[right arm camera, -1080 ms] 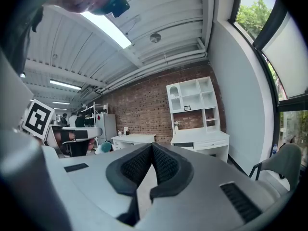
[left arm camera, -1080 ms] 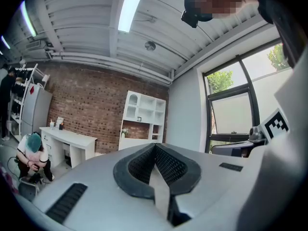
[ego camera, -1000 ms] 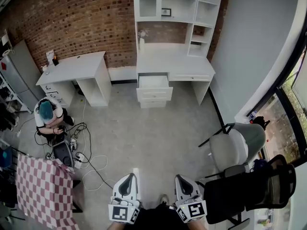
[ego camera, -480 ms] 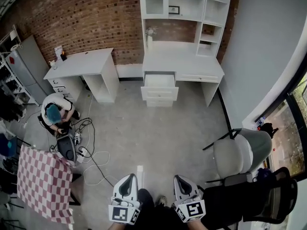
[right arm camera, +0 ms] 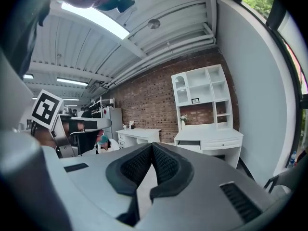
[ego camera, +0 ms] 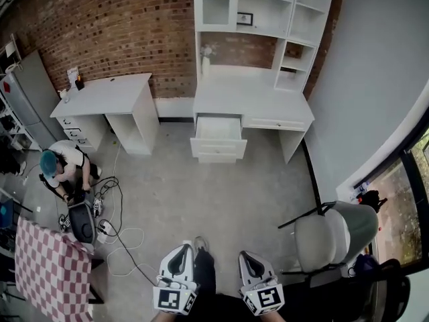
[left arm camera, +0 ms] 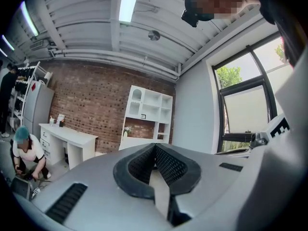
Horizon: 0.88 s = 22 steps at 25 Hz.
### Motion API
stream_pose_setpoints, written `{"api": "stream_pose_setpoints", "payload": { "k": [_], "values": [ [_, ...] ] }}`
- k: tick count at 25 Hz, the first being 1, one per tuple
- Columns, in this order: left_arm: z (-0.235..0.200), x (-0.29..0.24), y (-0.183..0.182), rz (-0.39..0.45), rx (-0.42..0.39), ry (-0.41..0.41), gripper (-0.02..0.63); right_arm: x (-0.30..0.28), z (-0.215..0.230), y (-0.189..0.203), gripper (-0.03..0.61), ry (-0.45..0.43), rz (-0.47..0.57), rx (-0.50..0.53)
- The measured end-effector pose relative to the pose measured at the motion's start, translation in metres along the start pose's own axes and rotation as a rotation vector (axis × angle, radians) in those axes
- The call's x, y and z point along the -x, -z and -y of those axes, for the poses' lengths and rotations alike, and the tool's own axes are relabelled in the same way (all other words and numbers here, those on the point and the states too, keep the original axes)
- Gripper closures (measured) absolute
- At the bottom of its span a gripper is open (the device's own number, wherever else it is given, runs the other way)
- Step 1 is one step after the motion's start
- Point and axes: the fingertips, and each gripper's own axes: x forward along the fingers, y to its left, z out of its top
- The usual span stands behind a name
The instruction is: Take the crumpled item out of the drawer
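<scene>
Jaws of the left gripper: closed, ribbed pads meeting at the tips, nothing between them. Jaws of the right gripper: likewise closed and empty. In the head view both grippers sit at the bottom edge, side by side and apart, pointing across the room toward the far furniture.

Brick wall: spans the far side of the room behind the furniture. Floor: grey, lying between the grippers and the furniture.

Desk with shelf unit: white, against the brick wall, well apart from both grippers. Second desk: white, to the left of the first, with a gap between them. Chair: grey, near the right gripper, at the right of the floor. Checked cloth: red and white, at the lower left corner.

Person: crouched on the floor in front of the second desk, beside a tangle of cables.

Drawer: topmost of the stack under the left end of the desk with shelf unit, pulled out and open. Its inside reads as pale; the crumpled item cannot be made out at this range in any view.
</scene>
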Motion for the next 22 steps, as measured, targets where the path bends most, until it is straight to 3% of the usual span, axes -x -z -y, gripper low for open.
{"api": "stream_pose_setpoints", "payload": {
  "k": [7, 12, 16, 22],
  "values": [
    [-0.062, -0.147, -0.032, 0.023, 0.003, 0.066, 0.589, -0.142, 0.057, -0.039, 0.565, 0.023, -0.006, 0.02],
    [-0.106, -0.223, -0.047, 0.036, -0.015, 0.099, 0.589, -0.23, 0.09, -0.059, 0.565, 0.052, 0.001, 0.023],
    [-0.138, -0.282, -0.057, 0.049, 0.001, 0.092, 0.589, -0.3, 0.121, -0.074, 0.565, 0.05, 0.0, 0.016],
    [-0.185, -0.357, -0.043, -0.016, -0.006, 0.071, 0.589, -0.402, 0.158, -0.071, 0.565, 0.016, -0.036, 0.009]
  ]
}}
